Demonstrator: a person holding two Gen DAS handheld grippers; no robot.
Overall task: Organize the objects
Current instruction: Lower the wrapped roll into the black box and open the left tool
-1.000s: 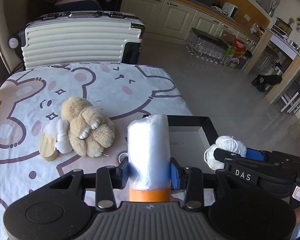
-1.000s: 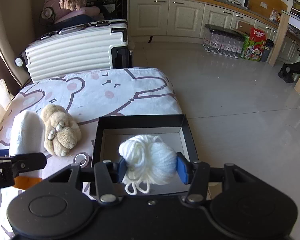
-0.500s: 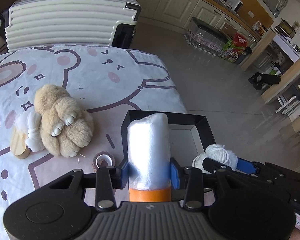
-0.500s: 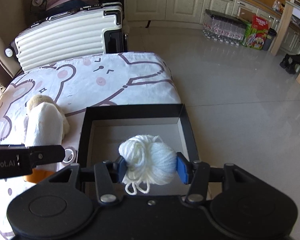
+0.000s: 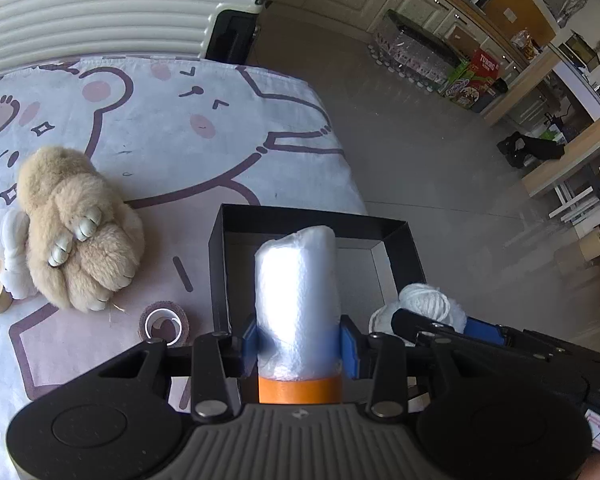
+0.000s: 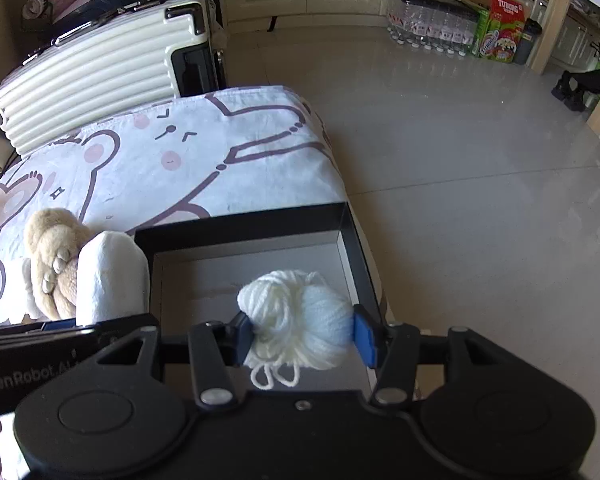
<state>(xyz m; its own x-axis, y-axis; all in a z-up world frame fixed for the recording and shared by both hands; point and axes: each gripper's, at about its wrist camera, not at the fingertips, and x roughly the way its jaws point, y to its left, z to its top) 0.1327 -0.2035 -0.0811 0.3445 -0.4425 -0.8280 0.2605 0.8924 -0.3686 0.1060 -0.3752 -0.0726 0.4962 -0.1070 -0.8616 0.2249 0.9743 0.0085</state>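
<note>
Both grippers now over box, fingers clamped: roll, yarn; roll's base hidden.

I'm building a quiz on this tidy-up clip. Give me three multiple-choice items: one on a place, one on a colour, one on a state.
1. Where does the tape ring lie?
A. in the box
B. on the bedsheet, left of the box
C. on the suitcase

2. What colour is the box outside?
A. black
B. red
C. green

3. What is the right gripper doing?
A. open, empty
B. shut on the plush toy
C. shut on the yarn ball

Answers: 1 B, it sits on the sheet near the plush toy. 2 A, its walls are black. 3 C, the blue pads press the yarn.
</note>
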